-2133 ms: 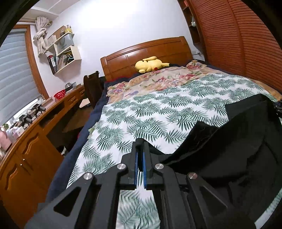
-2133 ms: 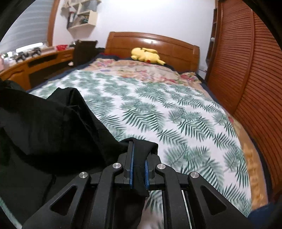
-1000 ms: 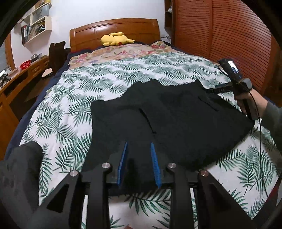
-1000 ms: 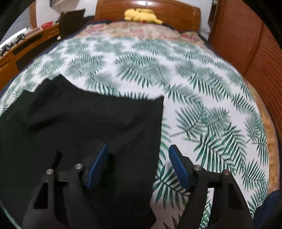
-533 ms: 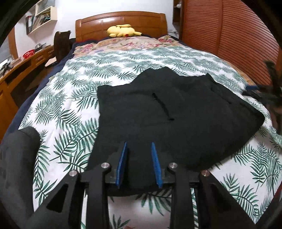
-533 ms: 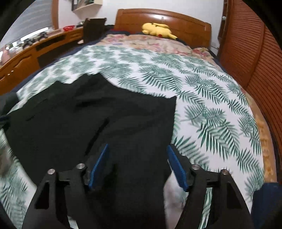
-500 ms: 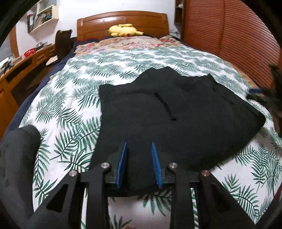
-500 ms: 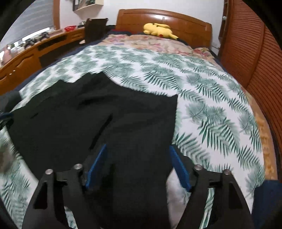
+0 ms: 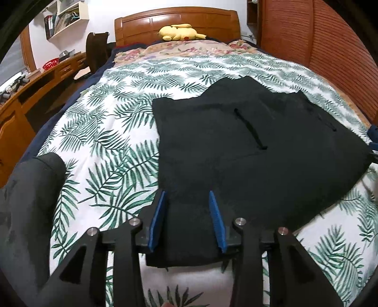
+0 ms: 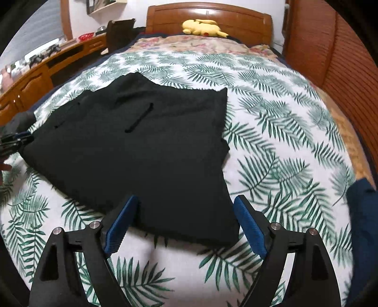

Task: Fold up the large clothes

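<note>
A large black garment (image 9: 236,146) lies spread flat on the palm-leaf bedspread (image 9: 111,132); it also shows in the right wrist view (image 10: 146,146). My left gripper (image 9: 187,212) is open, its blue pads on either side of the garment's near left corner. My right gripper (image 10: 186,219) is wide open, its pads on either side of the near right corner. Neither holds the cloth. The left gripper also appears small at the left edge of the right wrist view (image 10: 16,139).
A yellow plush toy (image 9: 179,31) lies by the wooden headboard (image 9: 177,21). A wooden desk (image 9: 28,94) and dark chair (image 9: 95,52) stand left of the bed. A slatted wooden wardrobe (image 9: 319,47) runs along the right. A grey sleeve (image 9: 26,200) shows at lower left.
Both grippers were shut on the garment's corners and holding it up; they have since opened, let go and drawn back. The garment now lies flat on the bed.
</note>
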A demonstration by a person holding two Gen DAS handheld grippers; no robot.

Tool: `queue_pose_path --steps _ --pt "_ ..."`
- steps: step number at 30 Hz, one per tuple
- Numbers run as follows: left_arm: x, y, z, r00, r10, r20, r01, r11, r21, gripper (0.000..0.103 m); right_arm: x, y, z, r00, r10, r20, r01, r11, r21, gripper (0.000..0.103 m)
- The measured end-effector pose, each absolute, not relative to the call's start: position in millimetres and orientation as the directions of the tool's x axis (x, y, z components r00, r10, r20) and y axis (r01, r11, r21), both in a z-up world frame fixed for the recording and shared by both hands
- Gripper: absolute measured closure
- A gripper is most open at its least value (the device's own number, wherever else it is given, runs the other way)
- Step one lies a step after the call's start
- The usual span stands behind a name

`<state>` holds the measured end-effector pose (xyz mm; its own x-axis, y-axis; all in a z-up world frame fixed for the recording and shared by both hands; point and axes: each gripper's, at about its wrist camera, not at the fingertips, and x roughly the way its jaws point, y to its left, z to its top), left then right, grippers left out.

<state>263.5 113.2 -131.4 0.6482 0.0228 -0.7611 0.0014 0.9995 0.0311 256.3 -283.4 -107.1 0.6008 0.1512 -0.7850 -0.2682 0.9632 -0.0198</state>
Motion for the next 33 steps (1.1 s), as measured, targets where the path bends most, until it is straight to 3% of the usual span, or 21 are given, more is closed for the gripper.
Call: queue_pose_path --steps 3,8,19,30,33 --pt "262.7 117.5 -134.1 0.638 0.036 -0.770 -0.015 0.999 0.035 0.064 254.8 -285.3 -114.0 0.591 0.142 -0.794 -0.260 0.966 -0.020 0.013" --pt "252.8 125.6 -134.0 0.622 0.030 -0.782 -0.029 0.999 0.015 0.063 255.5 -291.4 -136.4 0.554 0.205 -0.807 -0.196 0.974 0.113 0.013" --pt "228.6 138.8 -131.6 0.620 -0.014 -0.785 -0.070 0.995 -0.073 0.063 254.1 -289.5 -129.0 0.596 0.231 -0.769 -0.227 0.967 0.115 0.014" --pt "227.1 140.4 -142.2 0.587 -0.078 -0.806 -0.048 0.990 -0.131 0.063 259.3 -290.6 -135.1 0.584 0.250 -0.773 -0.231 0.963 0.138 0.024" --pt "230.1 139.0 -149.3 0.570 -0.079 -0.818 -0.049 0.990 -0.129 0.062 261.7 -287.5 -140.2 0.568 0.260 -0.780 -0.244 0.959 0.142 0.034"
